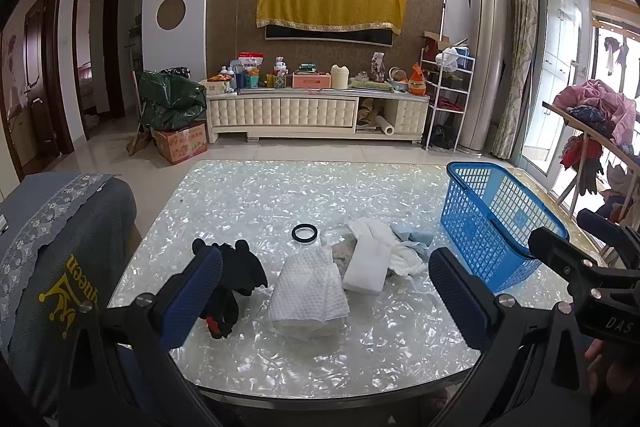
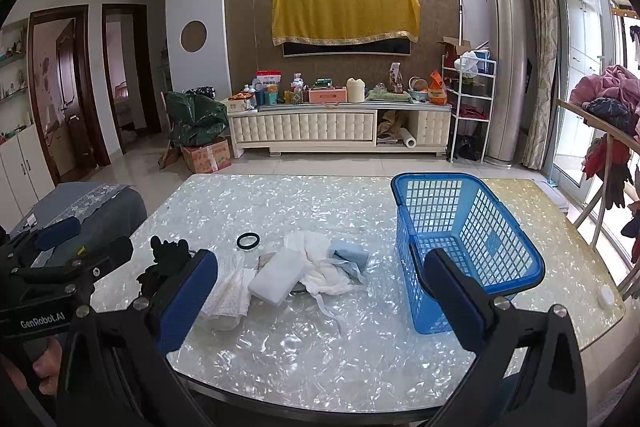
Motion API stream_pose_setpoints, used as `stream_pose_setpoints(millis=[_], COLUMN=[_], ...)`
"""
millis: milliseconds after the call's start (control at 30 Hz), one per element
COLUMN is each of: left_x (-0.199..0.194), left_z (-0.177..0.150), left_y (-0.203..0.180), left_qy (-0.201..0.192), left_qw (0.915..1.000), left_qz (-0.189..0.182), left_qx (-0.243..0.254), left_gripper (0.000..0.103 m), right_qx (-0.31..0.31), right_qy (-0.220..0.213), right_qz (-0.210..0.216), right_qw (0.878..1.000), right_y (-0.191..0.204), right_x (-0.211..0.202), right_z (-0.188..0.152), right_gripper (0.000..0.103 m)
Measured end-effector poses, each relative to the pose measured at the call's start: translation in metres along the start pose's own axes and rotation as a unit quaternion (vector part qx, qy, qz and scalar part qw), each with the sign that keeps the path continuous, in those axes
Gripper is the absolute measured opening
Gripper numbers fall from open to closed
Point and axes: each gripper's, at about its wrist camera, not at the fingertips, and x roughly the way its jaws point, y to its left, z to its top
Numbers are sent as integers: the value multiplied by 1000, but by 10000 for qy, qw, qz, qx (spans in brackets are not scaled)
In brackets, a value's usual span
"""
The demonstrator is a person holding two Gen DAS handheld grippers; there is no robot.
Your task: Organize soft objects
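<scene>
Left wrist view, soft things: white towel (image 1: 307, 291), white sponge (image 1: 366, 263), black gloves (image 1: 236, 275) lie mid-worktop (image 1: 256, 203)
Basket (image 1: 496, 215): blue, empty, right of them
Left fingers (image 1: 208, 277): wide, empty
Right fingers (image 2: 188, 291): wide, empty

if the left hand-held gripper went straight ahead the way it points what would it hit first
Probably the folded white waffle-textured cloth on the pearly table, centred between the open left hand-held gripper fingers; depth is unclear.

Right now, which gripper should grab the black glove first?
Left, probably. The black glove lies right beside the left gripper's left fingertip, at the left end of the pile. The right gripper is open too, but sits nearer the blue basket.
</scene>
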Motion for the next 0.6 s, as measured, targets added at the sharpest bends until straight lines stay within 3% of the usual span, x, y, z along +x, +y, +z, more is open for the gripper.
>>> stream_pose_setpoints(millis=[600], left_x=[0], left_z=[3], left_y=[-1], left_qy=[-14], left_qw=[9999], left_qz=[-96], left_qx=[101], left_gripper=[103], right_qx=[-77], right_qy=[52], right_qz=[-44], right_qw=[9999], right_y=[0], right_x=[5], right_z=[6], right_gripper=[103])
